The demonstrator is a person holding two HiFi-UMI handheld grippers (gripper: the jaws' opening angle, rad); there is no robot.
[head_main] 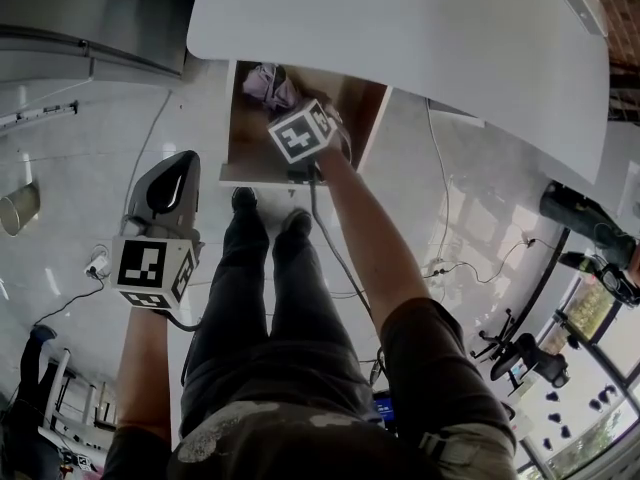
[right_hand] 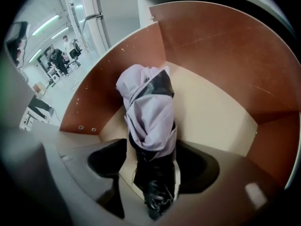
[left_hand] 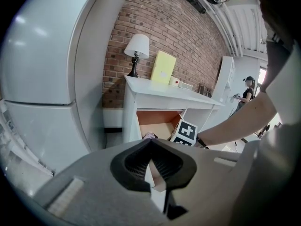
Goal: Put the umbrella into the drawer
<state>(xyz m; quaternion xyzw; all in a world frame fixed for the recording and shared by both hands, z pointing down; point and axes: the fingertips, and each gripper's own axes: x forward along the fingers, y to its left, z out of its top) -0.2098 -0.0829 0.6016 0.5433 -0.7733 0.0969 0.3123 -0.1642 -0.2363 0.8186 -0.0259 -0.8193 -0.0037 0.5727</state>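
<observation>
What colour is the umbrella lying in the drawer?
The umbrella is pale lilac with black sections, clearest in the right gripper view.

Seen from the head view, the table (head_main: pixel 400 28) covers the back edge of the drawer (head_main: pixel 240 138). The marker cube (head_main: pixel 300 133) hides the jaws of the right gripper (right_hand: pixel 153 164) and much of the umbrella (head_main: pixel 262 85). In the right gripper view the umbrella's dark near end is blurred. In the left gripper view, the left gripper (left_hand: pixel 151 142) hides all but a scrap of the umbrella.
</observation>
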